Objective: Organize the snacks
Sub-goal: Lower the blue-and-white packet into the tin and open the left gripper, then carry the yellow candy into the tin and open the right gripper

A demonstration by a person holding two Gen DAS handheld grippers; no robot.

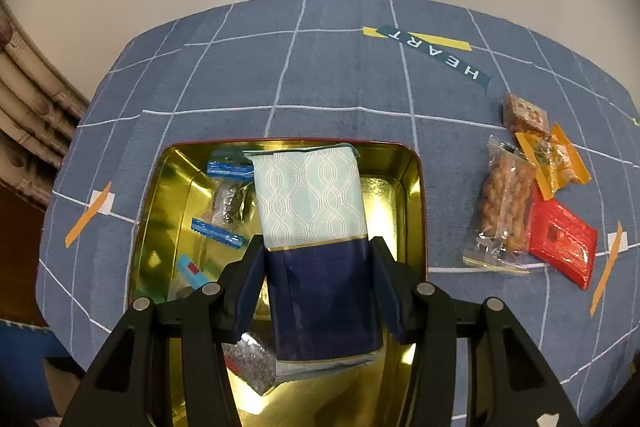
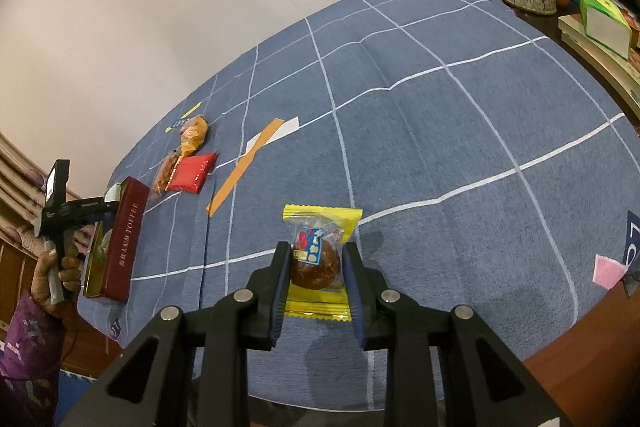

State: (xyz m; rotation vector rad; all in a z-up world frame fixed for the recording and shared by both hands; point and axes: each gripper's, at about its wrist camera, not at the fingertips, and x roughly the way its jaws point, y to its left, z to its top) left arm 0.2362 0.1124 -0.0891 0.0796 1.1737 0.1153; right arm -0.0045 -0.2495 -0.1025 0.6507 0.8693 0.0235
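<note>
Tin (image 1: 414, 187) first: in your left wrist view it sits open on the blue grid-lined surface (image 1: 320, 67), red outside and gold inside, filling the lower middle of the frame. Inside, at about 9 o'clock from its centre, lie small clear-wrapped sweets with blue ends (image 1: 218, 233), and a silvery packet (image 1: 250, 367) shows at 6 o'clock under your gripper. Your left gripper (image 1: 318, 283) is clamped on a long pack (image 1: 312, 223), pale patterned on its far half and navy on its near half; the pack lies lengthwise over the middle of the tin, its far end near the back wall. You cannot tell whether the pack rests on the tin floor or hangs just above it.

At 3 o'clock from the tin, well outside it, a cluster of loose snacks lies on the cloth: a clear bag of nuts (image 1: 504, 211), a red packet (image 1: 560, 243) touching it, an orange packet (image 1: 554, 159) and a small brown block (image 1: 524, 115) beyond.

In your right wrist view, the right gripper (image 2: 316, 267) has its jaws pressed to both sides of a round brown cake in a yellow-edged clear wrapper (image 2: 318, 259), which lies on the cloth. The tin (image 2: 124, 247) sits at 9 o'clock, with your left hand (image 2: 60, 267) behind it.
</note>
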